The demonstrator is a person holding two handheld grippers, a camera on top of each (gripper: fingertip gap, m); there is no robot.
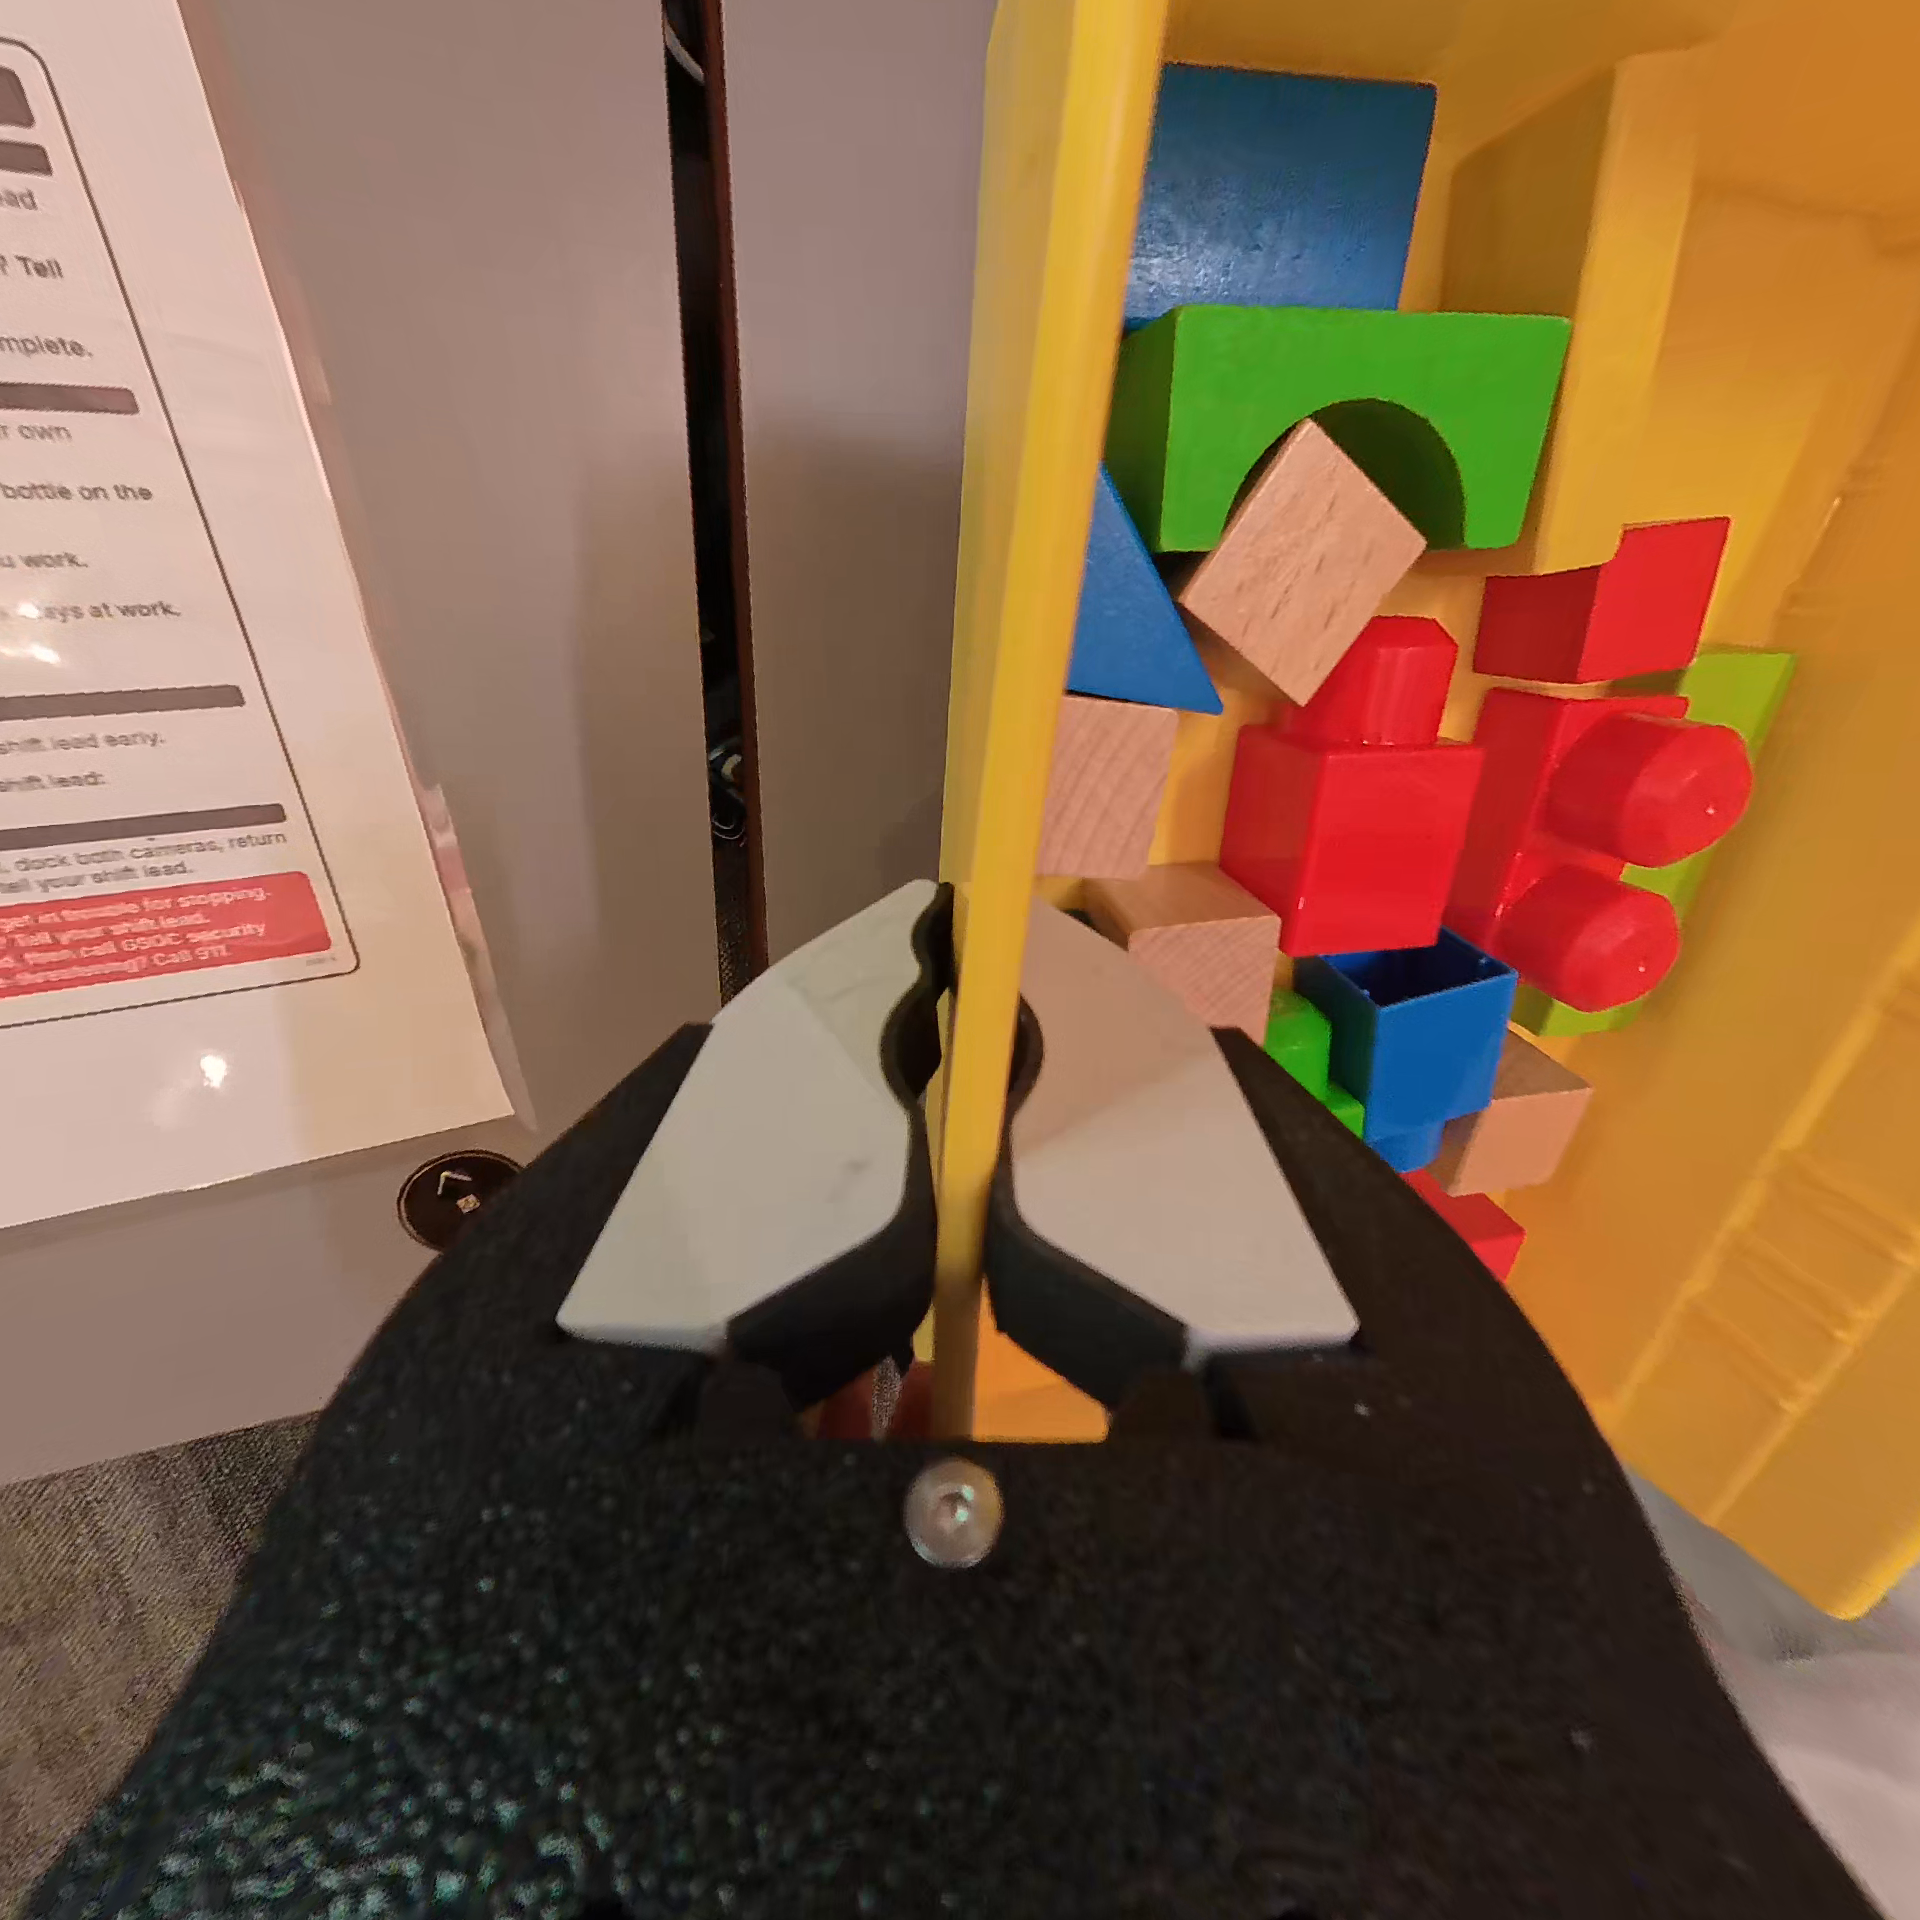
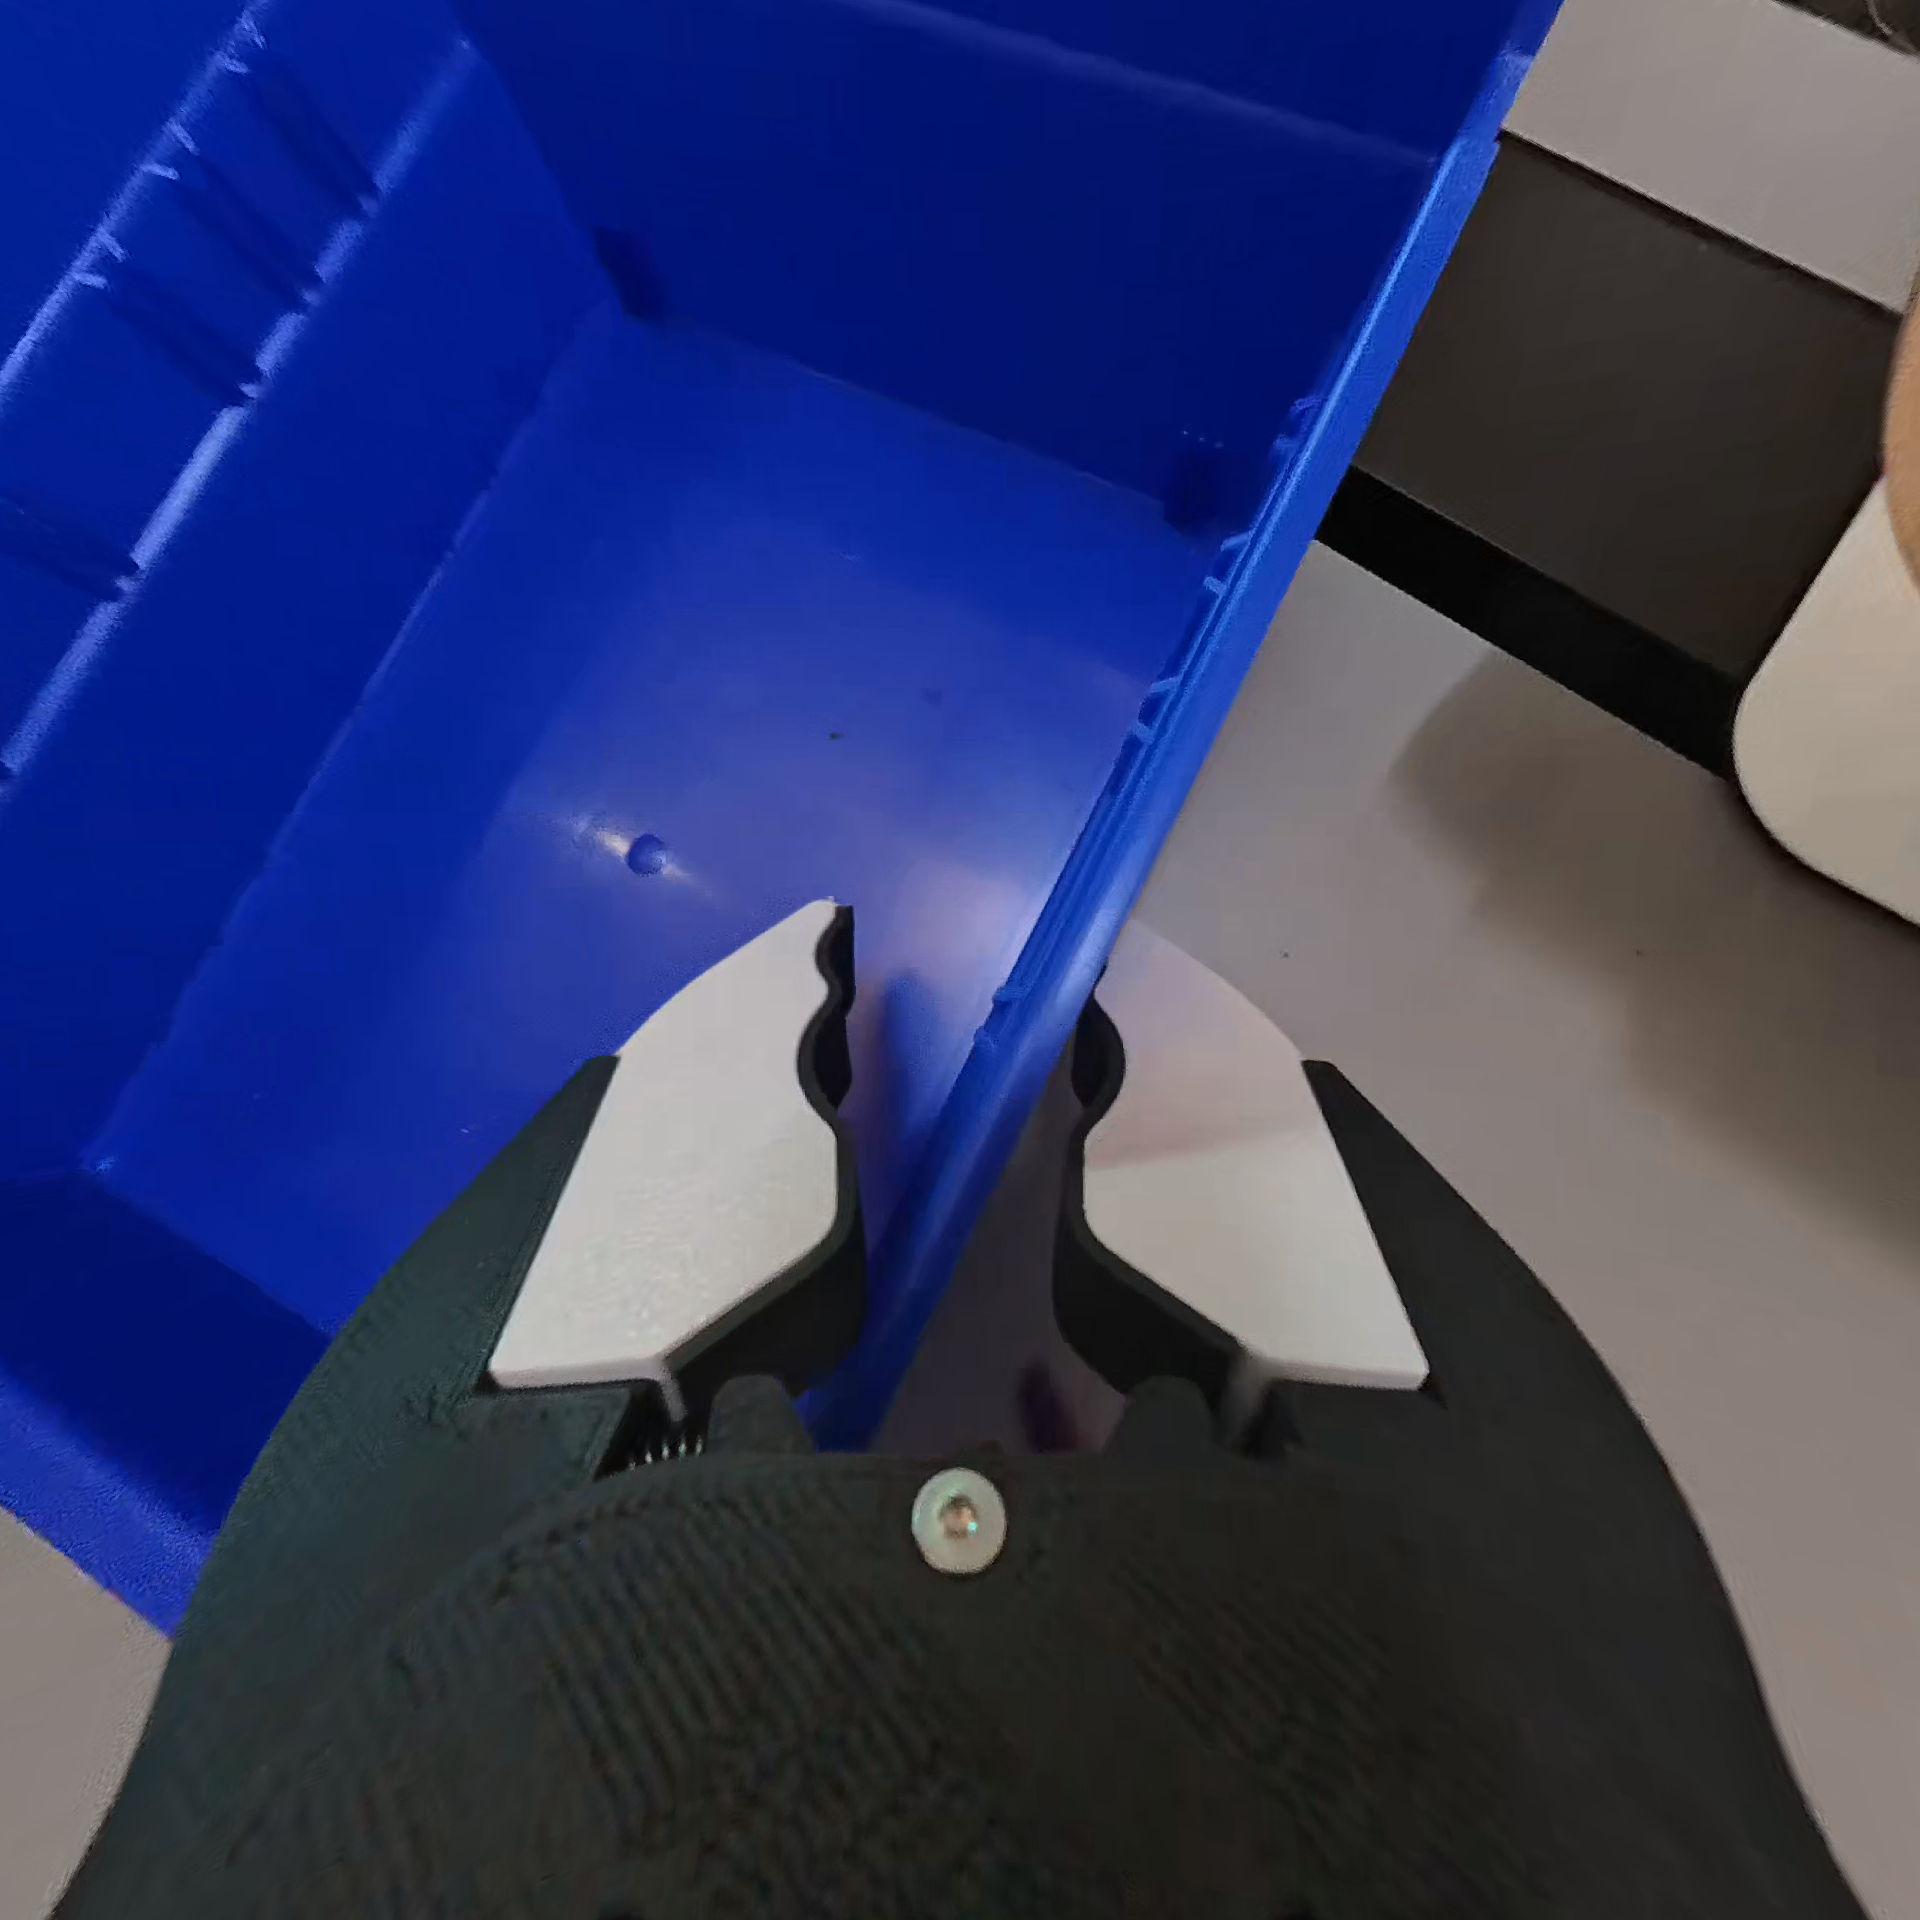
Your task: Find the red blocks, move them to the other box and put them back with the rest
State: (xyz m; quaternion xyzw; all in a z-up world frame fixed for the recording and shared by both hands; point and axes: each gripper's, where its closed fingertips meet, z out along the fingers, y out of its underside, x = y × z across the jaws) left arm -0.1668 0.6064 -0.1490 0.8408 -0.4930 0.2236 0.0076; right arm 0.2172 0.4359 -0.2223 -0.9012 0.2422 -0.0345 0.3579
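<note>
In the left wrist view my left gripper [image 1: 982, 904] is shut on the thin side wall of the yellow box [image 1: 1039, 520], one pad on each face. Inside the box lie several red blocks: a studded cube [image 1: 1351, 821], a two-stud brick [image 1: 1621, 790], a plain one [image 1: 1600, 603] and one low down [image 1: 1470, 1231]. In the right wrist view my right gripper [image 2: 982, 925] straddles the right wall of the blue box [image 2: 1299, 499]. Its jaws are partly open: the left pad [image 2: 826, 1039] stands off the wall inside the box. No blocks show in the blue box.
The yellow box also holds a green arch [image 1: 1340, 395], a blue slab [image 1: 1278, 197], a blue triangle [image 1: 1132, 623], wooden cubes [image 1: 1299, 561] and blue and green bricks. A laminated sheet [image 1: 156, 623] hangs on the left. A white object [image 2: 1829, 748] stands on the grey table [image 2: 1455, 1039].
</note>
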